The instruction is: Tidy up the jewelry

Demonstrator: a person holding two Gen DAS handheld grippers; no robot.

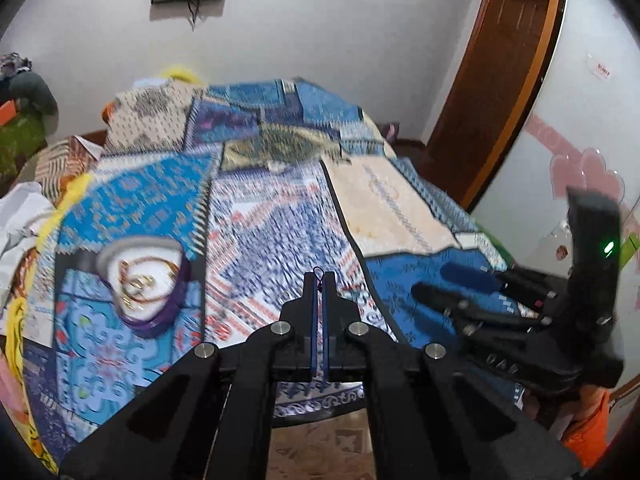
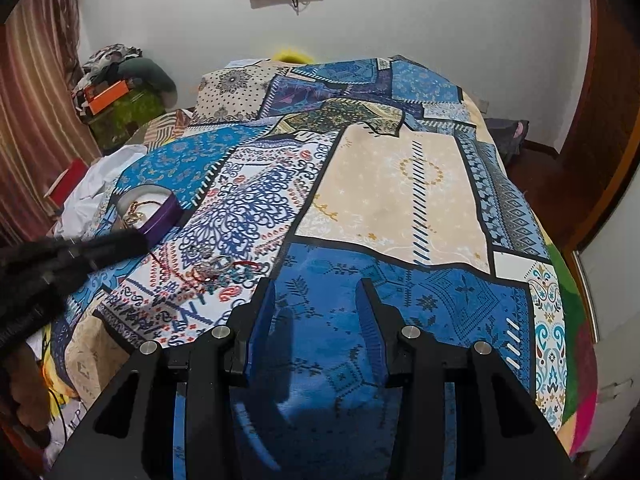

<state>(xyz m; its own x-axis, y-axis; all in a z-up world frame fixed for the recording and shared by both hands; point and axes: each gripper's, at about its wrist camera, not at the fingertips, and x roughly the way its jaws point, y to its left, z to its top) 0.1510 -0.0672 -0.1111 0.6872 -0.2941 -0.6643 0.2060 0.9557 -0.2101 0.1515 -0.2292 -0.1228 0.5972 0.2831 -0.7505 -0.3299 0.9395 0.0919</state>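
My left gripper (image 1: pixel 319 280) is shut on a thin purple cord (image 1: pixel 318 274) that pokes out between its tips, held above the bedspread. A heart-shaped purple jewelry box (image 1: pixel 140 280) with a white inside holds gold chains (image 1: pixel 138 280) to its left; it also shows in the right wrist view (image 2: pixel 154 210). My right gripper (image 2: pixel 320 300) is open and empty over a dark blue patch. A small pile of jewelry (image 2: pixel 216 268) with a red cord and silver pieces lies on the bedspread left of it. The left gripper (image 2: pixel 80 248) shows blurred there.
A patchwork bedspread (image 2: pixel 400 184) covers the bed. White cloth (image 2: pixel 96 192) and a red box (image 2: pixel 66 182) lie at the bed's left edge. A wooden door (image 1: pixel 500 80) stands to the right, and the right gripper (image 1: pixel 520 304) shows at the left view's right.
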